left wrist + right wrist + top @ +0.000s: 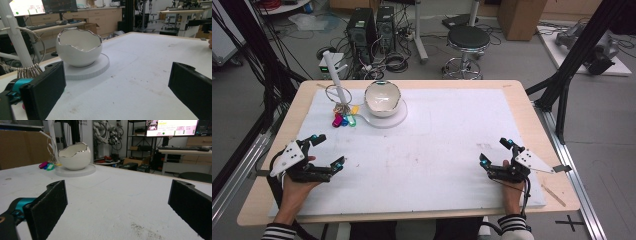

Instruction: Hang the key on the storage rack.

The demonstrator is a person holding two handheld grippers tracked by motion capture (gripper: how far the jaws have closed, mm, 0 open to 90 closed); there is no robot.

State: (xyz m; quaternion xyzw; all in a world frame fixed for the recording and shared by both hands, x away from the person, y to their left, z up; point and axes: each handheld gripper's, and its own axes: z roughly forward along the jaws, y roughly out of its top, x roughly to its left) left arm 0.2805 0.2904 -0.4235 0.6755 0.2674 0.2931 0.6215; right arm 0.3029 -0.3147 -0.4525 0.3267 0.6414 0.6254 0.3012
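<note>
Bowl [382, 98], white w/ jagged metallic rim, is seen in high view on a round white base [396, 119] at the far-left part of the mat [437, 150]; a key bunch [344, 119] w/ coloured tags lies just beside a white stand [336, 75]. L gripper [328, 151] and R gripper [497, 151] are held low near the front edge, well apart from bowl, jaws spread, nothing between.

Left gripper view: bowl ahead-left, jaws wide, empty.

Right gripper view: bowl far left, jaws wide, empty.

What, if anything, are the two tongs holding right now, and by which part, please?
Nothing is held: the left tongs and the right tongs both stand open over the bare white mat.
</note>
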